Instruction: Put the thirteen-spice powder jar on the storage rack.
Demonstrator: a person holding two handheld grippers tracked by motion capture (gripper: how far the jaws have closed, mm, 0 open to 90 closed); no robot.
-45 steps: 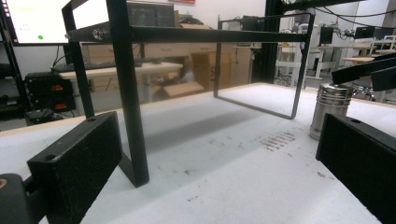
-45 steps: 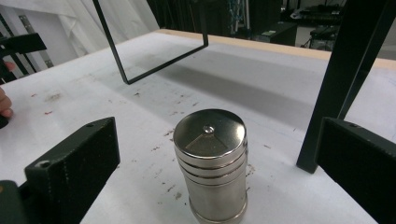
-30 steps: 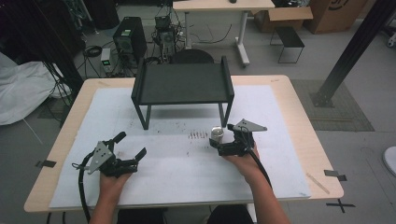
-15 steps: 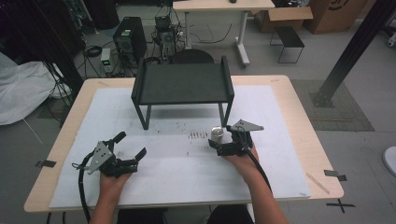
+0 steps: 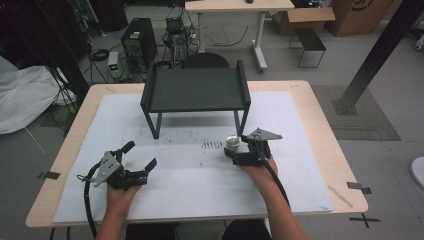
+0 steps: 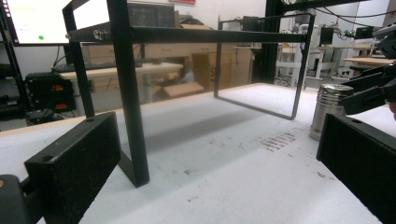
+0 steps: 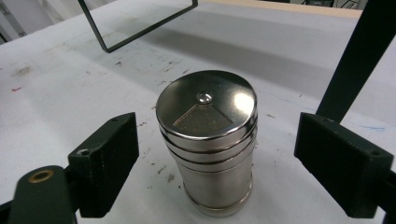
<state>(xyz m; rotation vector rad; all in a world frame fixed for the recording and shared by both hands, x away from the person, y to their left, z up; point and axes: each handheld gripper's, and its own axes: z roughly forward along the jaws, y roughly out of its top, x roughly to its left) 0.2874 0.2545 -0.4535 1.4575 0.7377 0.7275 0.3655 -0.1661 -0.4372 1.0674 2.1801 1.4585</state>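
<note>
Standing at the near edge of the table (image 5: 320,125), I see two forearms come in over a white mat (image 5: 200,165) that is scuffed and marked with small brown streaks. The left gripper (image 5: 137,157) rests near the front left of the mat, its jaws spread wide with nothing between them. The right gripper (image 5: 231,152) sits to the right of centre, and its jaws have just been closing around a steel shaker (image 5: 231,144) that stands upright on the mat; a gap shows on both sides, so the pads are not yet pressing on it.

Behind both grippers a black metal shelf (image 5: 195,90) stands on thin legs, the shaker just in front of its right leg. Past the table are a computer tower (image 5: 135,42), a second desk (image 5: 240,6), cables on a grey floor and a cardboard box (image 5: 360,15).

From the right gripper view the shaker's (image 7: 208,140) lid shows a small rivet and a wedge-shaped opening, detail too small to tell from above. From the left gripper view the shaker (image 6: 329,109) appears side-on beside the other gripper, with a lit monitor (image 6: 32,21) beyond the shelf.
</note>
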